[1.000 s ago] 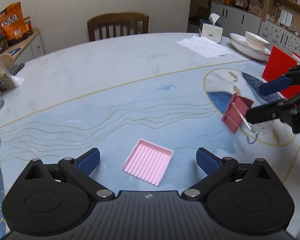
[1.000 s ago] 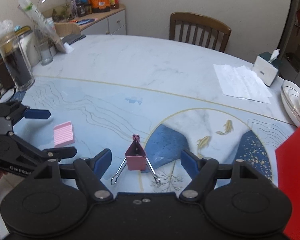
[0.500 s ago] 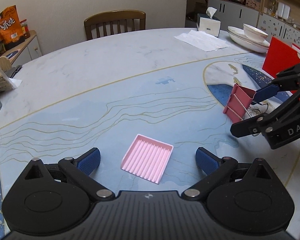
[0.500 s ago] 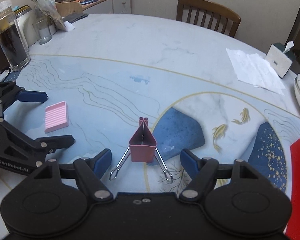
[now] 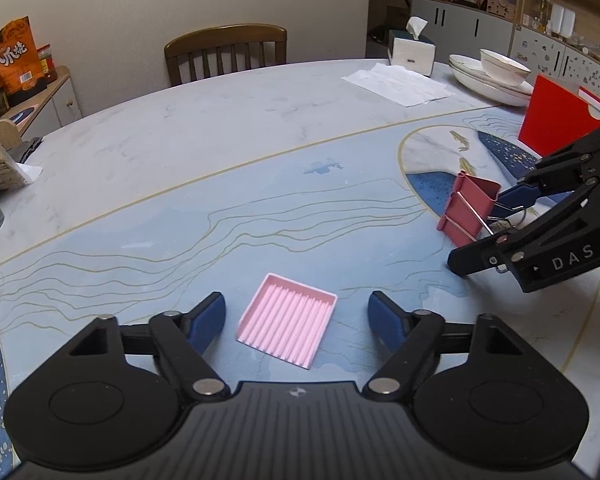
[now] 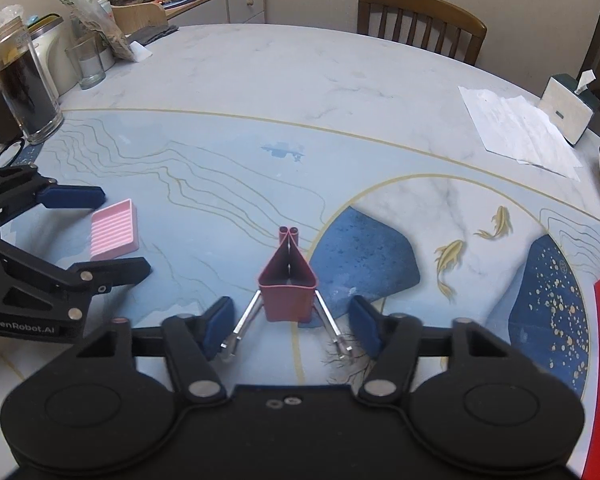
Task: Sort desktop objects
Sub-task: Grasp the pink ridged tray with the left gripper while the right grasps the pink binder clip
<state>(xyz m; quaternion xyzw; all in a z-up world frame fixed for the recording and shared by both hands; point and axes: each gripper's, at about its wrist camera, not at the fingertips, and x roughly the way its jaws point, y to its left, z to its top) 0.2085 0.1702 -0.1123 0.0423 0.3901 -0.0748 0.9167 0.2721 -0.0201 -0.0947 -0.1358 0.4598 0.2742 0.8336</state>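
Both tongs have just been closing. Left gripper (image 5: 296,316) straddles the pink ribbed tray (image 5: 287,325), pads clear of its sides. Right gripper (image 6: 292,328) brackets the red binder clip (image 6: 287,286); its left pad is at a wire handle, though contact is hard to judge. From the clip, the tray lies well to the left on the table (image 6: 260,80).

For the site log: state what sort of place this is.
Most likely a home dining room: a large round table with a wooden chair, stacked dishes and a tissue box, with cluttered sideboards along the walls.
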